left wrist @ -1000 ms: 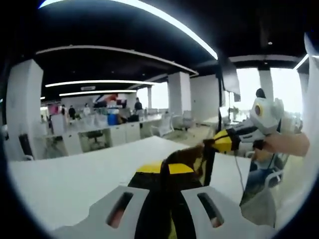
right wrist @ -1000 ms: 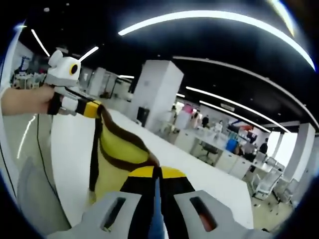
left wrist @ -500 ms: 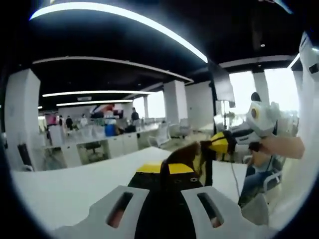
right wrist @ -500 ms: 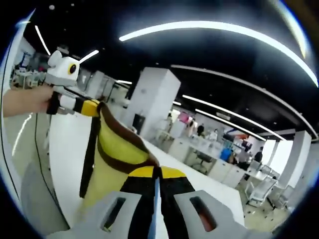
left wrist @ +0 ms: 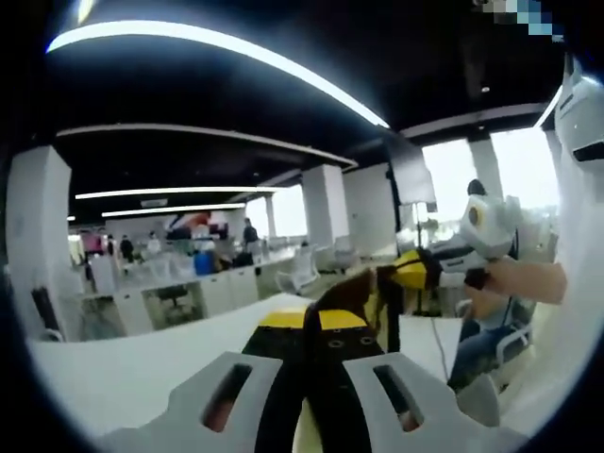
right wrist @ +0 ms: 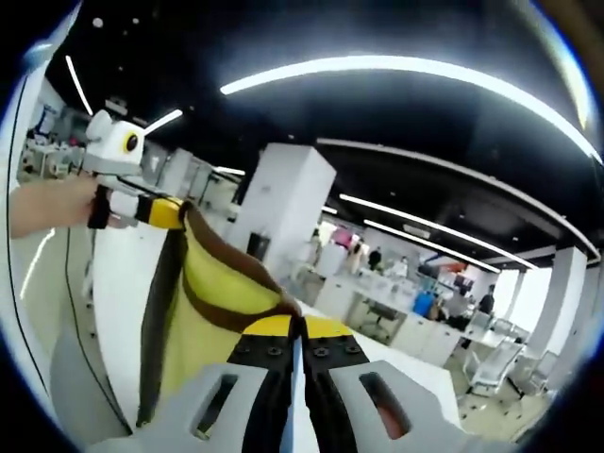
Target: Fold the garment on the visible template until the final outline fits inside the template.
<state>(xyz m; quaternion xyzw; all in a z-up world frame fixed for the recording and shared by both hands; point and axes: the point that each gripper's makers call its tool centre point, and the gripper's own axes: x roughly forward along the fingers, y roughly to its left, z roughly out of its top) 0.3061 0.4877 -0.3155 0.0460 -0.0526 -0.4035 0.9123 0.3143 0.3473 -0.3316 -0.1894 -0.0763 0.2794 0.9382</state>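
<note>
Now both grippers, left gripper (left wrist: 316, 326) & right gripper (right wrist: 294, 330), clamp garment (right wrist: 222, 293) aloft, mid-frame; next lower onto tabletop (left wrist: 132, 363), fold.

Both grippers are raised level, jaws closed on the garment (right wrist: 222, 293). The left gripper (left wrist: 311, 321) and right gripper (right wrist: 294, 328) face each other. A hand (right wrist: 57, 203) grips each handle.

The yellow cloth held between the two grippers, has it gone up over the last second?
Yes. In the right gripper view the garment hangs higher against the white pillar behind it, and less of the white table shows, so both grippers have lifted it.
</note>
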